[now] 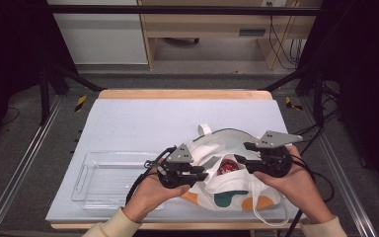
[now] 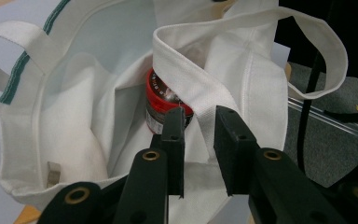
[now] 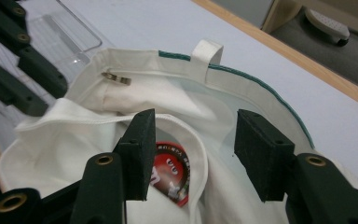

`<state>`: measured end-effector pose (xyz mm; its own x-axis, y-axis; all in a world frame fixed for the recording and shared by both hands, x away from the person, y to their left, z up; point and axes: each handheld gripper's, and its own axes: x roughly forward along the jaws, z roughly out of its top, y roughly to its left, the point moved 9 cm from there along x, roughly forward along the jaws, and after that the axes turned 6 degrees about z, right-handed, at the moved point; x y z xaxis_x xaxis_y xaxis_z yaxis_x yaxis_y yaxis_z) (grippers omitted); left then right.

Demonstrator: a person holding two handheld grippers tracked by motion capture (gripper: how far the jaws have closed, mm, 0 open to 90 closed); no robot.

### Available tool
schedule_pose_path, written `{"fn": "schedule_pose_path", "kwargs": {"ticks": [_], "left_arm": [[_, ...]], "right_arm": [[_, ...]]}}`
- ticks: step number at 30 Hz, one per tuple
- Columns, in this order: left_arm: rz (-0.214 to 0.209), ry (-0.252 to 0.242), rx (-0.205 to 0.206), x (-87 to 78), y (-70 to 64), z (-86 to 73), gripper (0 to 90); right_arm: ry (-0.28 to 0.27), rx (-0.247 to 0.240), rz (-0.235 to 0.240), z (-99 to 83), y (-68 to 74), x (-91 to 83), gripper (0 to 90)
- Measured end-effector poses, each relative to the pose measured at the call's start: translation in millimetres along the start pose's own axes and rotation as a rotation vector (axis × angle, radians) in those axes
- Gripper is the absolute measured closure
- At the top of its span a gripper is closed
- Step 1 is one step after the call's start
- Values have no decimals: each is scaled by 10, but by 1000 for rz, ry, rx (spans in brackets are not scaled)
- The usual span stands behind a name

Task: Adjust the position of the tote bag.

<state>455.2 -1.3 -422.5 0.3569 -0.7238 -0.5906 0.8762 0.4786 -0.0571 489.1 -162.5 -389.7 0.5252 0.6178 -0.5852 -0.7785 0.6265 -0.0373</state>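
A white cloth tote bag with a green-trimmed rim lies at the front right of the table, its mouth held apart. Inside it sits a jar with a red lid, also visible in the left gripper view and the right gripper view. My left gripper is at the bag's left edge, its jaws a narrow gap apart, with a white strap running down between them over the jar. My right gripper stands wide open just above the bag's mouth and the jar.
A clear plastic tray lies empty at the front left on the pale blue mat, its corner in the right gripper view. A small metal clasp is fixed inside the bag's rim. The table's wooden far edge borders the mat.
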Motion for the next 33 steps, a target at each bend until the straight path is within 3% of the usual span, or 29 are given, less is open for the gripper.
{"fn": "schedule_pose_path", "kwargs": {"ticks": [6,19,29,33], "left_arm": [[4,1,4,-21,19,6,736],[8,-5,12,-40,12,54,731],[13,-7,6,-53,31,54,721],[19,-6,3,-62,56,52,715]], "right_arm": [[83,20,1,-67,-113,262,504],[135,67,27,-295,-174,460,553],[151,72,43,-336,-147,473,804],[141,70,44,-323,-148,449,862]]}}
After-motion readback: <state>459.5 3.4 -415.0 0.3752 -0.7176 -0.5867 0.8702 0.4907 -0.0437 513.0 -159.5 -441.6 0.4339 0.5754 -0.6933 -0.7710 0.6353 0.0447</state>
